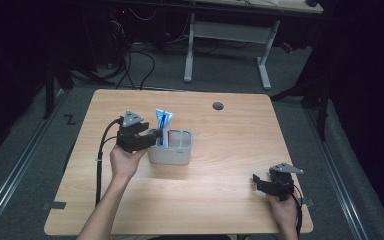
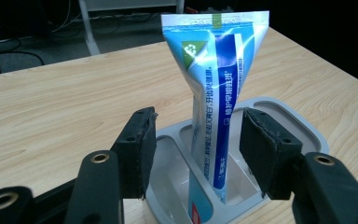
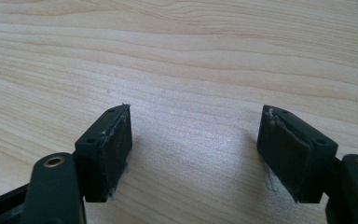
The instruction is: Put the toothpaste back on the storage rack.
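1. The left claw stands open, its two black pads on either side of the toothpaste tube without touching it; a clear gap shows on both sides in the left gripper view.
2. The toothpaste tube stands upright, crimped end up, in a slot of the grey holder. In the high view the holder sits near the middle of the desk, with the tube at its left end and the left claw right against that end.
3. Judging from this, the tube is already seated in the holder and nothing grips it. Either the placing is as good as done and only pulling the claw away remains, or a grasp on the tube is about to begin; the pictures alone do not settle which.
4. The right claw is also open and empty, hovering low over bare wood. In the high view it sits near the desk's right front corner, well apart from the holder.
5. The left forearm comes in from the bottom edge and angles forward, the hand gripping the tool from behind and pointing it to the right at the holder. The right hand is low at the desk's edge, its tool pointing left.
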Demonstrator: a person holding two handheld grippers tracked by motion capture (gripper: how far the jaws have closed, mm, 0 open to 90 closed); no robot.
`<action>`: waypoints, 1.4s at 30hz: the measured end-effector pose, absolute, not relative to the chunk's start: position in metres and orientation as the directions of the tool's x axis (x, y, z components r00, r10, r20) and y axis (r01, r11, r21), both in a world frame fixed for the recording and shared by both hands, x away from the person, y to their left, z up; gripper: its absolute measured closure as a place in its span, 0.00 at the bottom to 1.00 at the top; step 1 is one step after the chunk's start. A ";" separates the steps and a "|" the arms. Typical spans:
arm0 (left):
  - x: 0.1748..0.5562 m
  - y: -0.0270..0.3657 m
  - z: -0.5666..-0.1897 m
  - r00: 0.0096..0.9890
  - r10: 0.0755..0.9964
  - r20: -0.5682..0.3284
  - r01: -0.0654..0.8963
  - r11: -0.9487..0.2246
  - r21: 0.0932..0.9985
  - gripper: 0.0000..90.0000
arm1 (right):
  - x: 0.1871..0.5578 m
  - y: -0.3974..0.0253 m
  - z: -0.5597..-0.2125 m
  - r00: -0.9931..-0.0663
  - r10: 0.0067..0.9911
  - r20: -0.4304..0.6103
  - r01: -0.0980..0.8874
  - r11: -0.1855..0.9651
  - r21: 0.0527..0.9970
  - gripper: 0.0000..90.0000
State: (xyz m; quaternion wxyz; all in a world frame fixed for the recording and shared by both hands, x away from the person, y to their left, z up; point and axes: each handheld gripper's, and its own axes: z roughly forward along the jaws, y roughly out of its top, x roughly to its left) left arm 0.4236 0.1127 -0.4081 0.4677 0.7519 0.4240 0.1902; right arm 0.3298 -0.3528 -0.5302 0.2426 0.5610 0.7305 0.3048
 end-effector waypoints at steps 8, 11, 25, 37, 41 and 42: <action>0.417 0.122 -0.407 0.560 0.820 -0.119 0.457 -0.186 0.870 0.51 | 0.330 -0.353 -0.530 -0.253 0.967 -0.013 0.672 0.185 0.718 0.29; 0.414 0.124 -0.407 0.561 0.819 -0.119 0.454 -0.185 0.871 0.51 | 0.330 -0.353 -0.530 -0.253 0.967 -0.012 0.672 0.185 0.717 0.29; 0.404 0.131 -0.405 0.558 0.822 -0.116 0.448 -0.182 0.875 0.51 | 0.330 -0.353 -0.530 -0.253 0.967 -0.013 0.672 0.185 0.717 0.29; 0.399 0.140 -0.406 0.546 0.828 -0.127 0.452 -0.164 0.877 0.51 | 0.330 -0.353 -0.530 -0.254 0.967 -0.014 0.671 0.187 0.717 0.29; 0.397 0.144 -0.406 0.543 0.830 -0.131 0.452 -0.158 0.878 0.51 | 0.330 -0.353 -0.530 -0.254 0.967 -0.014 0.671 0.186 0.717 0.29; 0.396 0.145 -0.406 0.541 0.831 -0.131 0.453 -0.157 0.878 0.51 | 0.330 -0.353 -0.530 -0.254 0.967 -0.014 0.671 0.186 0.717 0.29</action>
